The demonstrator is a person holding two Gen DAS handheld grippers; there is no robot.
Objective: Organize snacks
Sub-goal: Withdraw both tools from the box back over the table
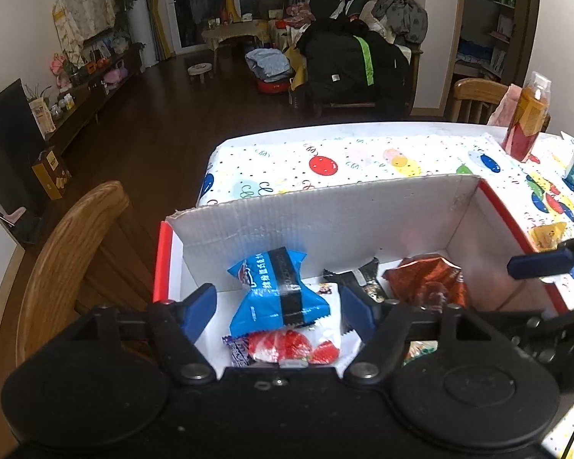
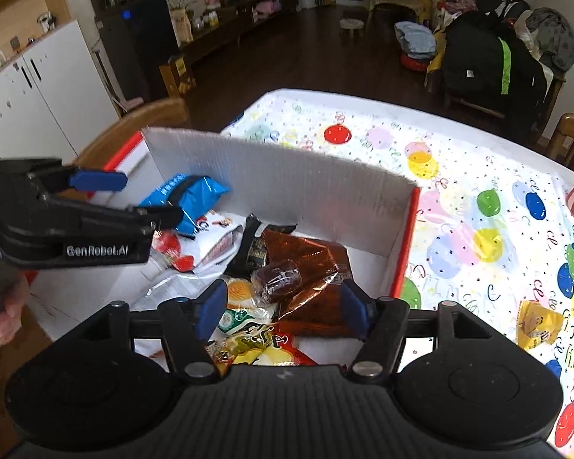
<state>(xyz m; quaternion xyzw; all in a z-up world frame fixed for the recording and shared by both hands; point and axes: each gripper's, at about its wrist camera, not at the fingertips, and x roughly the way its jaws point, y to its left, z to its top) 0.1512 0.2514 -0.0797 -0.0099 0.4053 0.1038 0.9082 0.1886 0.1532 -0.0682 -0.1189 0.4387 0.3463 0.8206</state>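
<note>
We hold our left gripper and right gripper over the white cardboard box with red edges on the balloon-print bench, both jaws wide and empty. Inside lie a blue foil snack packet, a copper-brown foil bag and a small dark wrapped candy.

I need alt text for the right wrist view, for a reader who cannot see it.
An open right gripper hovers over a white cardboard box holding mixed snack packets, including a small dark wrapped candy. The left gripper reaches in from the left, and a yellow packet lies outside on the balloon-print tablecloth.
</note>
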